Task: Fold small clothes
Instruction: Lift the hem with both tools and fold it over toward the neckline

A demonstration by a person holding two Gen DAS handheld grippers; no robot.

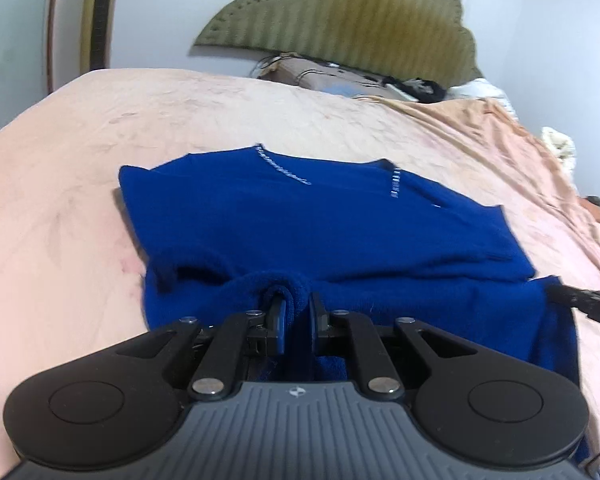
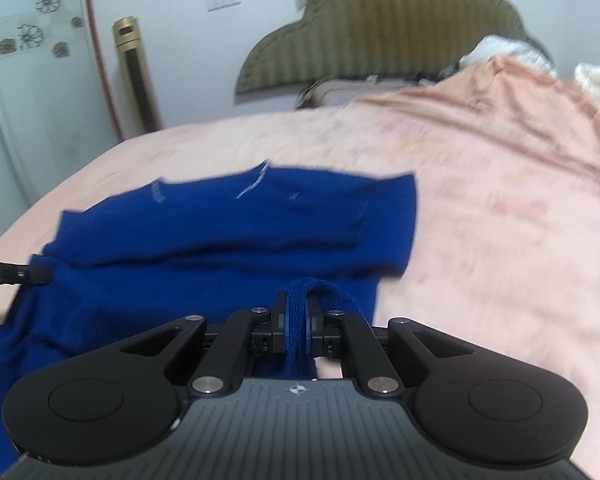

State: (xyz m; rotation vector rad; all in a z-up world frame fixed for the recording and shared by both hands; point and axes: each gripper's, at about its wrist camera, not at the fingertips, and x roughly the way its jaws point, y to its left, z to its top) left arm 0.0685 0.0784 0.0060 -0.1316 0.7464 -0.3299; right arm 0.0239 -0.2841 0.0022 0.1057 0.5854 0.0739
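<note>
Between the fingers of both our left gripper (image 1: 297, 312) and right gripper (image 2: 297, 320), pinched hem folds of the soft, light blue knit sweater (image 1: 320, 224) sag, the rest spread ahead on the bed (image 1: 100, 128).

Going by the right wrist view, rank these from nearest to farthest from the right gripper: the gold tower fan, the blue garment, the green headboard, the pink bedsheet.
From the right gripper:
1. Blue garment, pinched in its jaws.
2. Pink bedsheet, spread under and right of the garment.
3 and 4. Gold tower fan, far left, and green headboard, far centre by the wall: too close to call.
</note>
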